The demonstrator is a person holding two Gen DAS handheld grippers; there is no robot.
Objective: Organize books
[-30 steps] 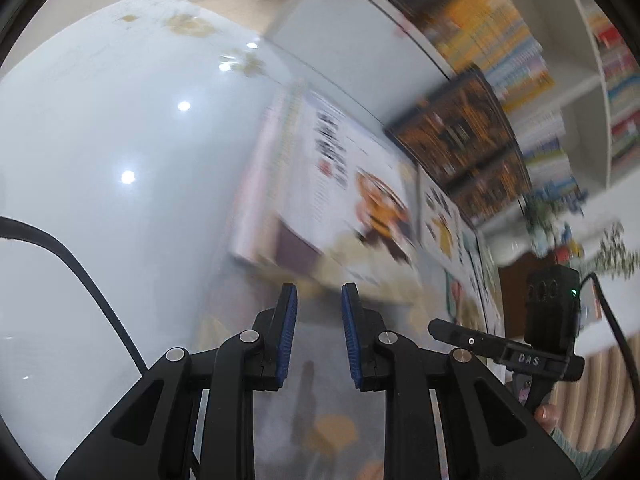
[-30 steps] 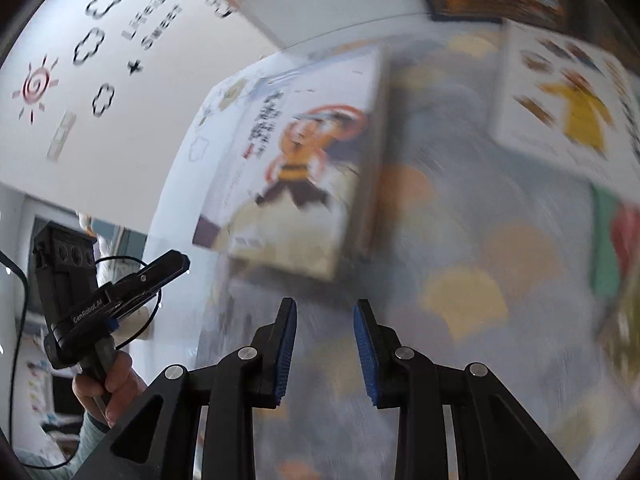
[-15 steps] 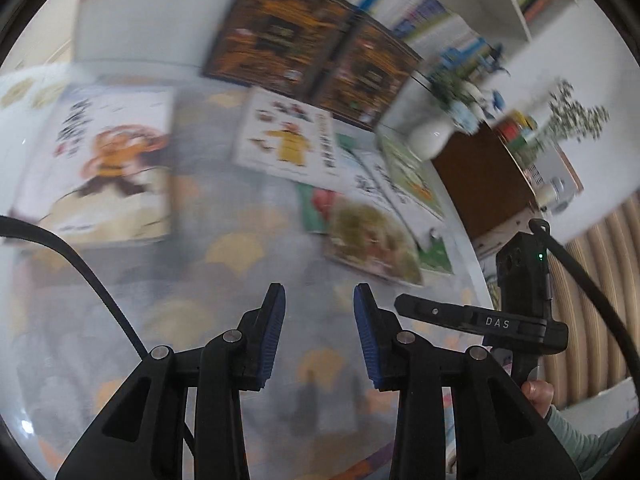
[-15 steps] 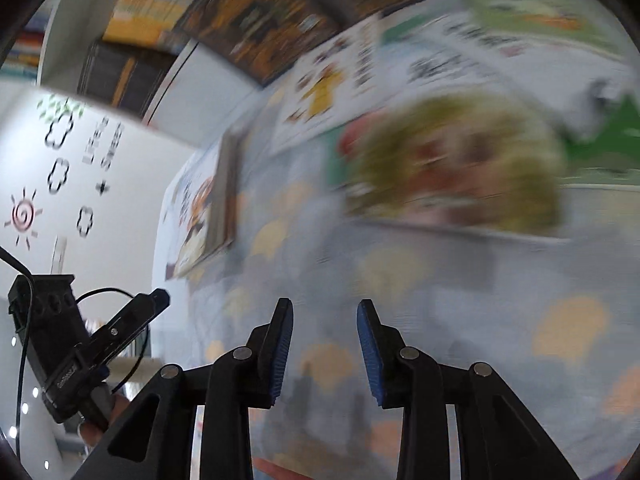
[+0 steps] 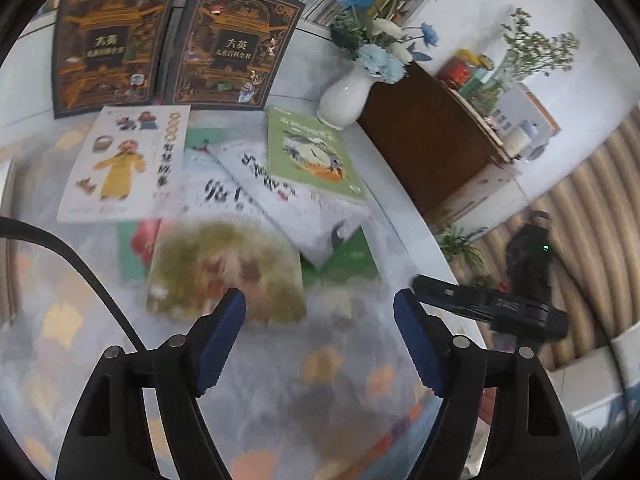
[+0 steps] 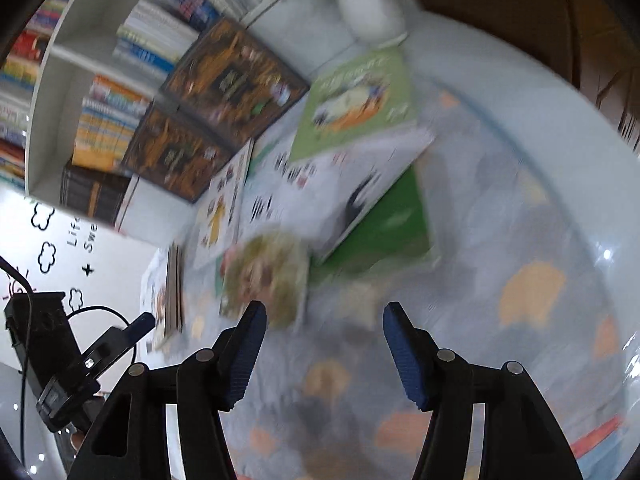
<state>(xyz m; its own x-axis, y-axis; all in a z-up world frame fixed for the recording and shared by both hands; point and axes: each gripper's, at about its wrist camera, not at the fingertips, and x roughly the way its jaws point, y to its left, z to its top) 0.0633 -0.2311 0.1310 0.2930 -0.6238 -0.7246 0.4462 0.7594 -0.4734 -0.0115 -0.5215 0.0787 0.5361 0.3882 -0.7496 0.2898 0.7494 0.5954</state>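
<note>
So both grippers are up over the table, fingers spreading apart right now and nothing between them on either the left gripper or the right gripper. The books sit in a messy overlapping pile just beyond the fingertips: blurry olive-cover book nearest, yellow-figure book to its far left, light green book at the back, close to the white vase.

The left view gives you the flowers, the brown cabinet right of the vase, and two dark ornate books standing behind the pile. The right view instead shows the bookshelf and a dark green book poking out under the pile, plus a bare stretch of patterned cloth right of the olive book, running to the table's curved edge.
</note>
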